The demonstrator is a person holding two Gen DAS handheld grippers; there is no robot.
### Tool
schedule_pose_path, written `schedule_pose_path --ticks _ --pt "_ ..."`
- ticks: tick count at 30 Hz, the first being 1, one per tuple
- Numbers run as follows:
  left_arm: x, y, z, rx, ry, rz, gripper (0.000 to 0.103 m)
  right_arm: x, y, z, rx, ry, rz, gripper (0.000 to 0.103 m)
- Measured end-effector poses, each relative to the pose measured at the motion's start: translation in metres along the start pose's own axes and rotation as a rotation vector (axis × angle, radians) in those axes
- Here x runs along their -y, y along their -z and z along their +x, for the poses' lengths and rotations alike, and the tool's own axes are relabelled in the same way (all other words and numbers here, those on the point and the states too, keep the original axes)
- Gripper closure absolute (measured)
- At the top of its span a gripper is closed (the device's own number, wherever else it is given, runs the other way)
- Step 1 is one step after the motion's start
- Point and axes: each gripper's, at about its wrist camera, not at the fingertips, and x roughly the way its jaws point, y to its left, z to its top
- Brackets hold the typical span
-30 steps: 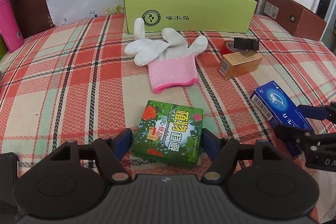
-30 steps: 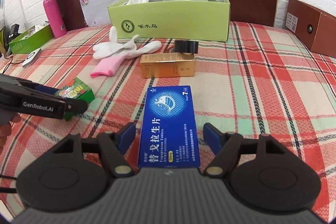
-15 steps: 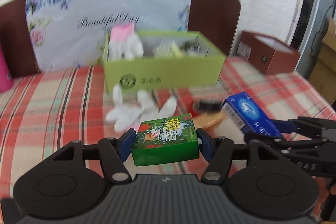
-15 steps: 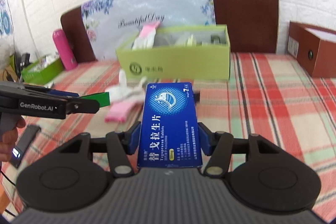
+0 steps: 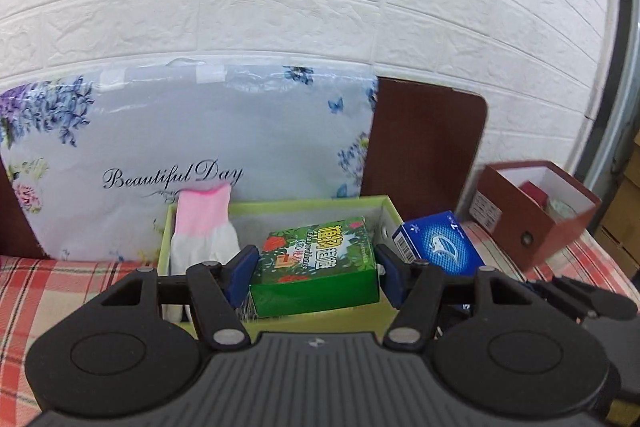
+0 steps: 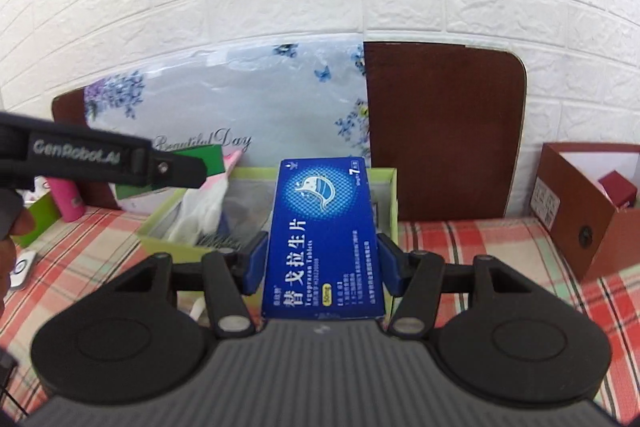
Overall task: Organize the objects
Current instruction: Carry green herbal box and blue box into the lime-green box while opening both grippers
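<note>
My left gripper is shut on a green box with flower print and holds it above the open light-green carton. My right gripper is shut on a blue tablet box and holds it over the carton's right end. The blue box also shows in the left wrist view, to the right of the green one. A white glove with a pink cuff hangs over the carton's left wall.
A flowered plastic bag and a brown headboard stand behind the carton. An open brown box sits at the right on the plaid cloth. A pink bottle stands at the left.
Both grippers closed on their boxes, lifted them off the plaid cloth and carried them forward to the light-green carton, which now lies just below them.
</note>
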Motion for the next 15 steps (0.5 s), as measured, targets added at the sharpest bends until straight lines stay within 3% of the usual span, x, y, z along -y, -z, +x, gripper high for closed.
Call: schedule_pose_path --ticks 5,13,14,15 --pt "-0.004 -0.011 0.047 -0.03 -0.005 -0.029 0.038 0.011 -0.012 0.046 0.002 0.046 -0.016 0.048" --pt "-0.015 -0.01 0.09 -0.05 -0.011 -0.038 0.038 0.016 -0.003 0.101 -0.018 0.052 -0.059 0.047" --pt "-0.017 -0.008 0.094 -0.038 -0.022 -0.04 0.034 0.016 -0.001 0.106 -0.015 0.054 -0.067 0.047" --pt "-0.018 -0.006 0.096 -0.03 -0.034 -0.038 0.019 0.016 0.001 0.11 -0.008 0.057 -0.079 0.046"
